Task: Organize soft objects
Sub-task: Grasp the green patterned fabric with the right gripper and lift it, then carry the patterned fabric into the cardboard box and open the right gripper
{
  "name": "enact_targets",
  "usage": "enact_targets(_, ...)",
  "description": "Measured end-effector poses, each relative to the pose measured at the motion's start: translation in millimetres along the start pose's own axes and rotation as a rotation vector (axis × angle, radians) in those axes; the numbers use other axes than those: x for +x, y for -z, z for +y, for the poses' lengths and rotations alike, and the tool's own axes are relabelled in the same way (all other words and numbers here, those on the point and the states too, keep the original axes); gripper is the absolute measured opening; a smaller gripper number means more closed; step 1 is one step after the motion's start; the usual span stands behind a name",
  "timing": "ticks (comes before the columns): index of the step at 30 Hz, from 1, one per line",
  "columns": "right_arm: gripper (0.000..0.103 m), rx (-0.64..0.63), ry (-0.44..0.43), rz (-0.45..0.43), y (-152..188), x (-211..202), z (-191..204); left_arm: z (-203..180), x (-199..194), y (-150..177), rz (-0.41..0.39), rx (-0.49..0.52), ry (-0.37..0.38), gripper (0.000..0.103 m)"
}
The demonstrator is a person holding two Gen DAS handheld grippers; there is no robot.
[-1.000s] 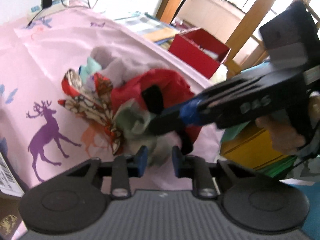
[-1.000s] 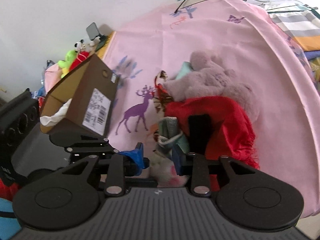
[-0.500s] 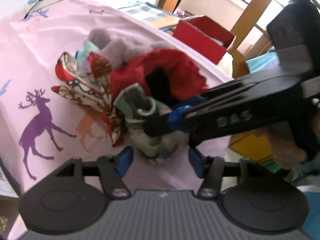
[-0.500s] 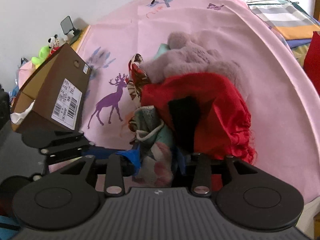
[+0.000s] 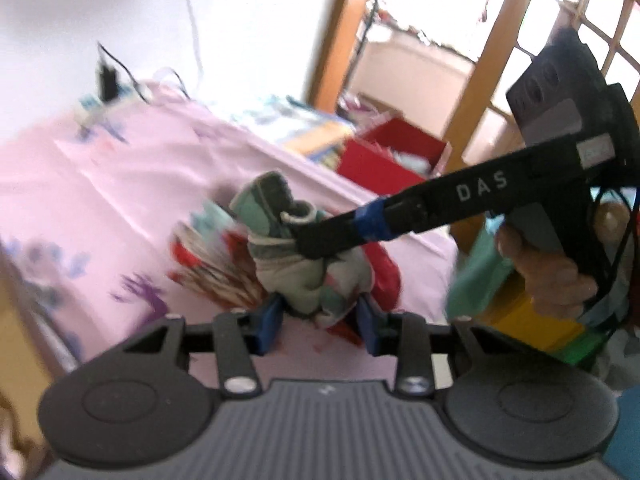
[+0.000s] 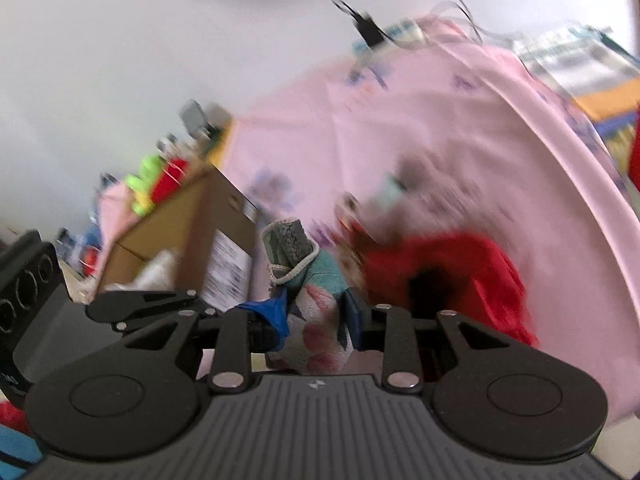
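A green, white and pink soft cloth bundle [image 5: 294, 256] is lifted above the pink bedsheet [image 5: 100, 184]. My right gripper [image 6: 314, 316] is shut on this bundle [image 6: 316, 304]; in the left wrist view its black fingers [image 5: 352, 228] pinch the bundle from the right. My left gripper [image 5: 318, 320] is open, its blue pads on either side of the bundle's lower end. A red cloth [image 6: 460, 272], a patterned scarf [image 5: 212, 268] and a grey plush lie in a blurred pile on the sheet below.
A brown cardboard box [image 6: 192, 240] with white paper stands at the left of the bed. A red box [image 5: 388, 160] and a yellow and green bin [image 5: 532, 332] stand beside the bed on the right. A charger and cables [image 6: 368, 28] lie at the far edge.
My right gripper has lifted the cloth bundle up off the pile. My left gripper stays open around its lower end. Both cameras have tilted upward and the views are blurred.
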State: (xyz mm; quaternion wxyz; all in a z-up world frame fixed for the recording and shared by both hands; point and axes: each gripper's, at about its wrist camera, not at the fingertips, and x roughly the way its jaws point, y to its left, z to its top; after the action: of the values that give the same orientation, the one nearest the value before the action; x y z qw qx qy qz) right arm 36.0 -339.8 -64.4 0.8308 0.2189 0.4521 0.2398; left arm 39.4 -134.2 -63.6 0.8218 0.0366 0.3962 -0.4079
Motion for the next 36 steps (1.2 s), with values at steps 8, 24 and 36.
enact_targets(8,0.014,-0.071,-0.200,-0.108,-45,38,64,37,-85,-15,-0.176,-0.040,-0.192,0.035)
enact_targets(24,0.019,-0.043,-0.430,0.206,-33,224,209,164,-206,90,-0.174,-0.469,-0.592,0.049)
enact_targets(36,0.020,-0.027,-0.349,0.070,-33,166,166,146,-206,81,-0.214,-0.420,-0.553,0.053)
